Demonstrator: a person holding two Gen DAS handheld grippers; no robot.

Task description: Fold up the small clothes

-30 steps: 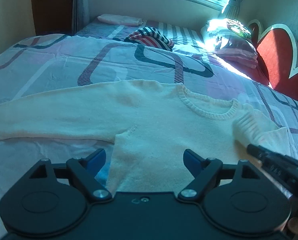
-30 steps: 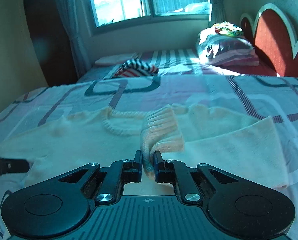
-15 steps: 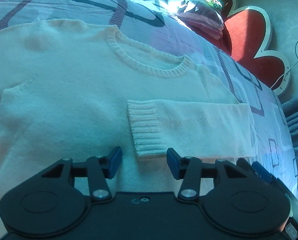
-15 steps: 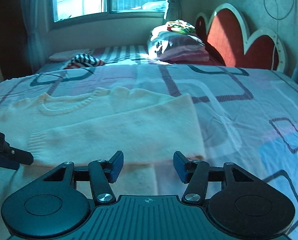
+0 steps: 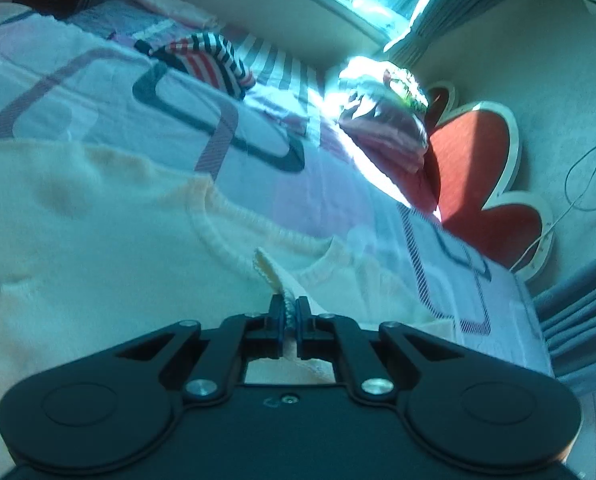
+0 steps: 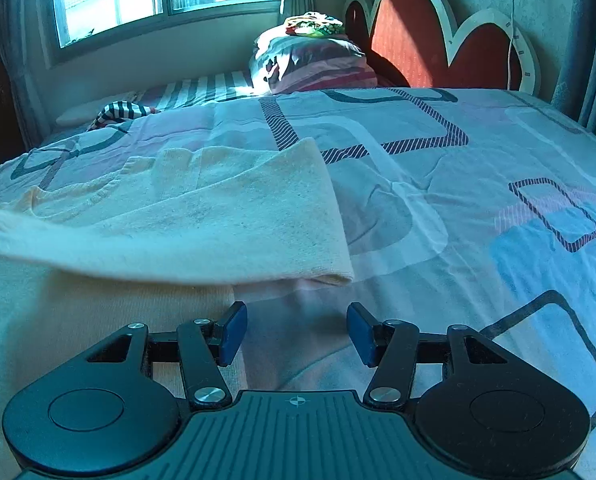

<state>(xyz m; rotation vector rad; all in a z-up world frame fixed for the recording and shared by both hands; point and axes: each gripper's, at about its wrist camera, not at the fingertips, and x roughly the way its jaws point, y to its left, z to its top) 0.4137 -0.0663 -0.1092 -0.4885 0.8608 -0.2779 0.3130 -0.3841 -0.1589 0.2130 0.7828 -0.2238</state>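
since the earlier frame the left gripper [image 5: 289, 312] has closed and now pinches the cuff [image 5: 266, 268] of the sleeve [image 6: 201, 224], lifting it off the sweater [image 5: 97, 232]. right gripper [image 6: 297, 334], which held that cuff, has just opened and stands released, nothing between its jaws, over the sweater's right edge on the bed [image 6: 478, 168]. judgement: handover done; sleeve is folded across the chest and being adjusted, other sleeve not yet folded.
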